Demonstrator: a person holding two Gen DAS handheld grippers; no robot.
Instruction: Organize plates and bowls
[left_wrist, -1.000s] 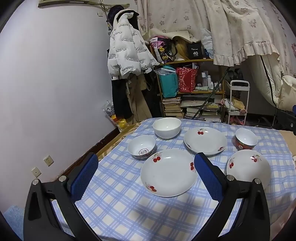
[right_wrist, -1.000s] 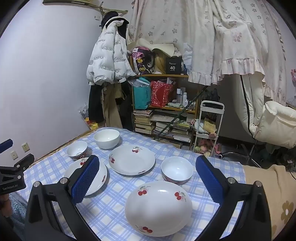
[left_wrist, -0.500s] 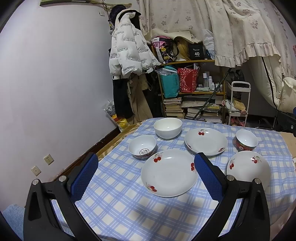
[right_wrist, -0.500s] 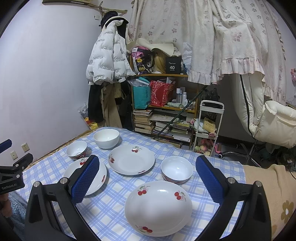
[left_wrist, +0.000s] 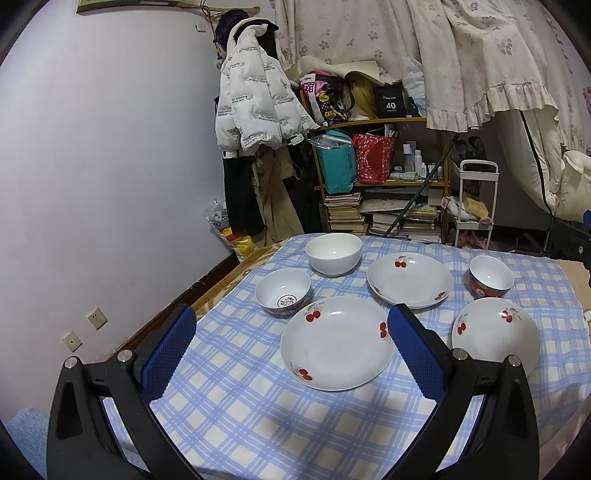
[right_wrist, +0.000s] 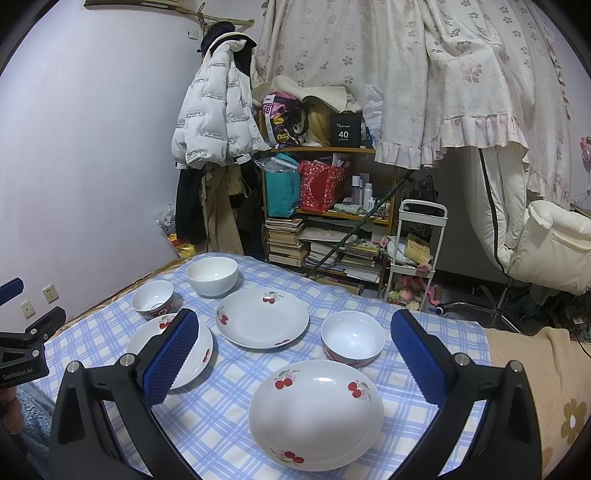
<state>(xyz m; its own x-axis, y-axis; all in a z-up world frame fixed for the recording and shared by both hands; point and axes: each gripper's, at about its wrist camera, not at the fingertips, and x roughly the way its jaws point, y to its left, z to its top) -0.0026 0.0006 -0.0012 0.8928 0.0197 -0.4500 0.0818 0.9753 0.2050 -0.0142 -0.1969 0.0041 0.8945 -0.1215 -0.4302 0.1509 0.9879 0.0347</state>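
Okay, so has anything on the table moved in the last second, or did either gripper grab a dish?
Nothing visibly changed. The left gripper and right gripper both hang open above the checked tablecloth, holding nothing. The three cherry plates and three bowls sit where they were, none stacked.

From the left wrist view we look forward and slightly down across the checked tablecloth (left_wrist: 258, 406) from its near left edge, toward the far bookshelf (left_wrist: 384, 206). From the right wrist view we look the same way from the near right. Both share the table, shelf and white jacket (right_wrist: 214, 129).
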